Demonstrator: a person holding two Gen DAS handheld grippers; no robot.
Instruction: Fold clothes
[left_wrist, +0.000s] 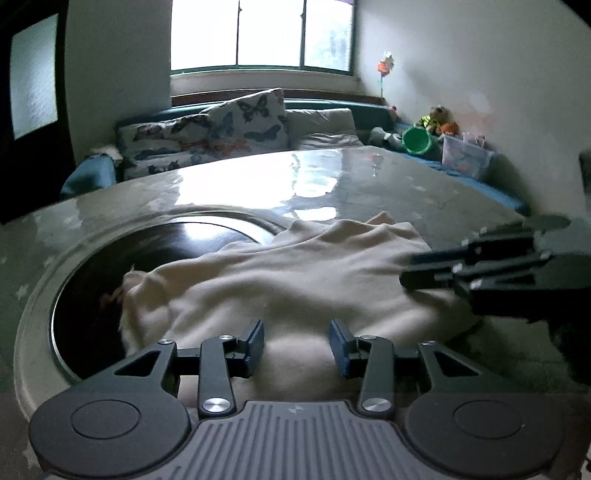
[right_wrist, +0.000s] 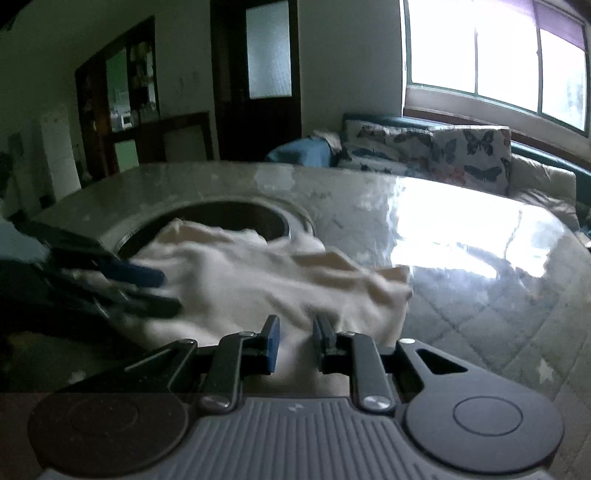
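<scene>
A cream garment lies rumpled on the table, partly over a dark round inset. It also shows in the right wrist view. My left gripper is open at the garment's near edge, fingers apart over the cloth. My right gripper is open with a narrower gap, over the garment's near edge; in the left wrist view it reaches in from the right above the cloth. The left gripper shows blurred at the left of the right wrist view.
The table has a glossy quilted cover and reflects the window. Behind it a sofa holds butterfly cushions, a green bucket, toys and a plastic box. A dark door and cabinet stand at the far left.
</scene>
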